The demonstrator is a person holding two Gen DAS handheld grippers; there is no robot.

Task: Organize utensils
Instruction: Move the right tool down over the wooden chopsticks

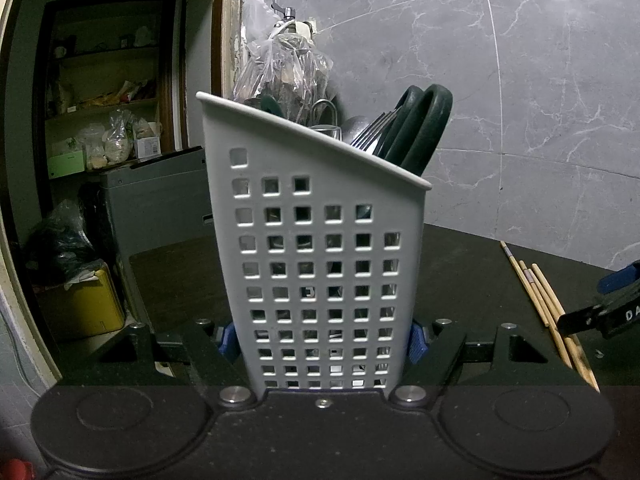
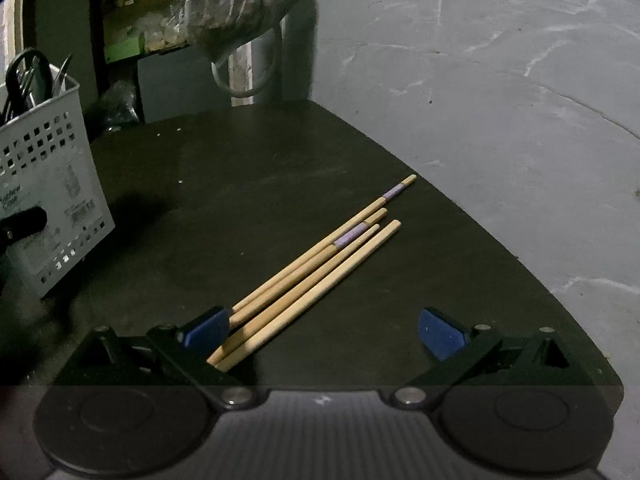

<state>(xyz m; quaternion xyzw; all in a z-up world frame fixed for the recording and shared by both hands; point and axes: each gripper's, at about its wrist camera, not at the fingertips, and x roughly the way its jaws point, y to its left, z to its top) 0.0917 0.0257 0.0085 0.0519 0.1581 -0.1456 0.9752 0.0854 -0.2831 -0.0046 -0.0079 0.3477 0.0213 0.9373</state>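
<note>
Right wrist: chopsticks point(image 2: 316, 268) between open right gripper point(image 2: 324, 334) fingers

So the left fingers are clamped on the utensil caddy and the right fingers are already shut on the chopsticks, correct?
Not quite. The right wrist view shows the right gripper open, with the chopsticks lying loose on the table. The left gripper does clamp the utensil caddy.

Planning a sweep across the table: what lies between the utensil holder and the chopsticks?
Only bare dark table lies between the utensil holder and the chopsticks, as the right wrist view shows.
</note>
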